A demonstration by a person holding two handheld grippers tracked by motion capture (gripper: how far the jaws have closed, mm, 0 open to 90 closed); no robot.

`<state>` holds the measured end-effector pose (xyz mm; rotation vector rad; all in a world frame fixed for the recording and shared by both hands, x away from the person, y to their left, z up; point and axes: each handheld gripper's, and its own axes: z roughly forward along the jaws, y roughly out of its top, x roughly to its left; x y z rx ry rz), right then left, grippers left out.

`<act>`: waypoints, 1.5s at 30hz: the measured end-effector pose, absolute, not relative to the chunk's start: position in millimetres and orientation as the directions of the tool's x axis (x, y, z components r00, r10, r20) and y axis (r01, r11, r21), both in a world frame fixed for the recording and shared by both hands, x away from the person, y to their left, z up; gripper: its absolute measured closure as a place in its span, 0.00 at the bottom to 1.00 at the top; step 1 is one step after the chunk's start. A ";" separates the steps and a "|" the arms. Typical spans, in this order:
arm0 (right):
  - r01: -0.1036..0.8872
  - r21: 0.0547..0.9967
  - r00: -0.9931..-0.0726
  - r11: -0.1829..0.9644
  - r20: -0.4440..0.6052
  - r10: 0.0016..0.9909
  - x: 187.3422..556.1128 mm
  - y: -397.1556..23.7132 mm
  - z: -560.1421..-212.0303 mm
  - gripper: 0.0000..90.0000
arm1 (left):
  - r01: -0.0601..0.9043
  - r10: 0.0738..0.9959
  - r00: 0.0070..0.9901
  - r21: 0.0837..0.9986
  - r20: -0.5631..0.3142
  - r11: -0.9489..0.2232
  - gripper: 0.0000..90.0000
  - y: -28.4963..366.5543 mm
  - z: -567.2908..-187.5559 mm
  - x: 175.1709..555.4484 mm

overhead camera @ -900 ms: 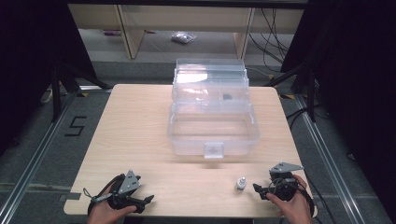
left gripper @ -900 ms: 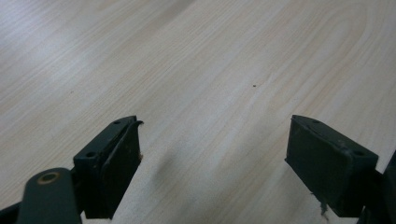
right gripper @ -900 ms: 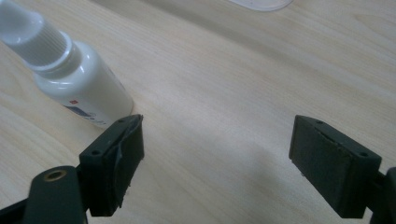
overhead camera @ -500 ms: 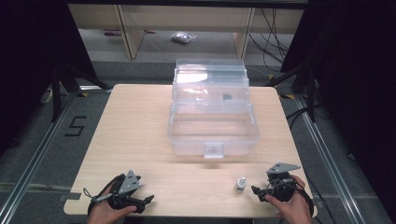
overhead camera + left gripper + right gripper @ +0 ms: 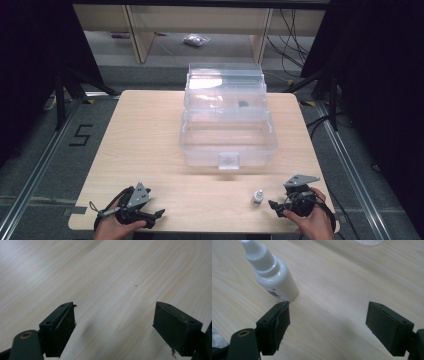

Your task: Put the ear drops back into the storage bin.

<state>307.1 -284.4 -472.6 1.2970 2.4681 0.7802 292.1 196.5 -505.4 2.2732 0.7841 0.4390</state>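
Note:
A small white dropper bottle (image 5: 257, 197) stands upright on the wooden table (image 5: 150, 140) near its front edge. In the right gripper view the bottle (image 5: 272, 275) rises just beyond the left jaw's tip, outside the gap. My right gripper (image 5: 272, 205) lies low at the table's front right, open, with nothing between its jaws (image 5: 328, 322). My left gripper (image 5: 159, 214) rests at the front left, also open over bare wood (image 5: 113, 325). A clear plastic box (image 5: 227, 142) with its lid raised stands mid-table.
The box's raised lid (image 5: 225, 90) has a small dark item showing behind or in it. Shelving legs and cables sit beyond the table's far edge, with a small bag (image 5: 195, 40) on the floor. A "5" marks the floor at left.
The right gripper has slid slightly toward the table's front edge, away from the bottle. The left gripper and the box have not moved.

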 end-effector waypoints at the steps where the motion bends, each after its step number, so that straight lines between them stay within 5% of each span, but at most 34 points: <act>1: 0.684 0.564 -0.577 0.463 0.030 0.816 307.1 -284.2 -472.7 0.23 | 0.412 0.642 0.761 0.699 0.089 -0.585 0.19 196.5 -505.4 292.1; 30: 0.611 0.502 -0.701 0.613 -0.017 0.713 304.8 -249.4 -455.8 0.25 | 0.416 0.645 0.760 0.699 0.083 -0.581 0.19 196.8 -506.2 292.1; 45: 0.576 0.405 -0.755 0.710 -0.069 0.652 318.5 -222.6 -455.2 0.35 | 0.429 0.653 0.754 0.699 0.070 -0.572 0.19 196.5 -506.9 291.7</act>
